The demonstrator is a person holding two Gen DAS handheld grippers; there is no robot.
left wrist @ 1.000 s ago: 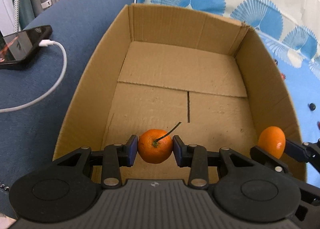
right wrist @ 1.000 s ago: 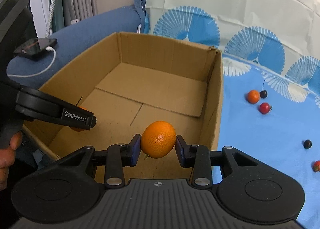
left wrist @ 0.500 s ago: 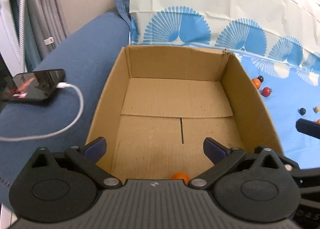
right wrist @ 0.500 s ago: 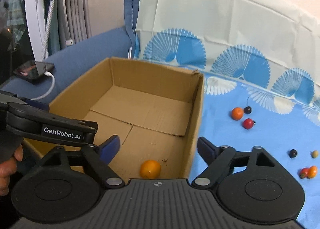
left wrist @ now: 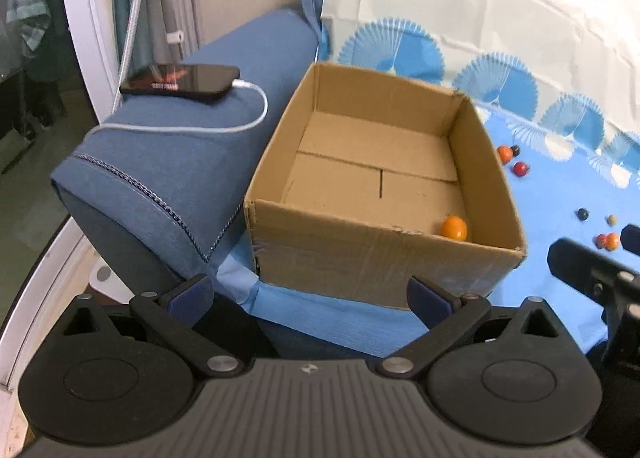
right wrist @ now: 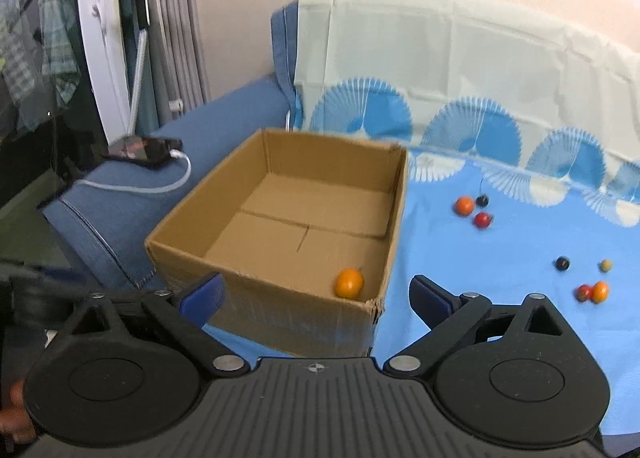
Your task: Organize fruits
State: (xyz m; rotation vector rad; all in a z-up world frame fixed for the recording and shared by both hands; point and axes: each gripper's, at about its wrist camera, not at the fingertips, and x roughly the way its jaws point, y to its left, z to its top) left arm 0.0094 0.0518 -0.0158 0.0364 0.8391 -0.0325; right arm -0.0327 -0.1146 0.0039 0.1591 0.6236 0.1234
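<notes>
An open cardboard box (left wrist: 372, 254) (right wrist: 264, 282) stands on a blue cloth on a sofa. One orange fruit (left wrist: 454, 227) (right wrist: 349, 283) lies in its near right corner; a second one is hidden behind the near wall. My left gripper (left wrist: 309, 292) is open and empty, pulled back in front of the box. My right gripper (right wrist: 316, 292) has its jaws still opening, with nothing between them. Several small fruits lie on the cloth to the right: an orange one (right wrist: 464, 205), a red one (right wrist: 483, 219), dark berries (right wrist: 562, 263) and a red-orange pair (right wrist: 593, 292).
A phone (left wrist: 180, 82) on a white charging cable (left wrist: 224, 125) rests on the blue sofa armrest (left wrist: 160, 177) left of the box. A pale cloth with blue fan prints (right wrist: 460, 69) hangs over the sofa back. The other gripper (left wrist: 592, 266) shows at the right edge of the left wrist view.
Both grippers opened and dropped their orange fruits into the box. Both then rose and pulled back, so the whole box and the sofa edge now show.
</notes>
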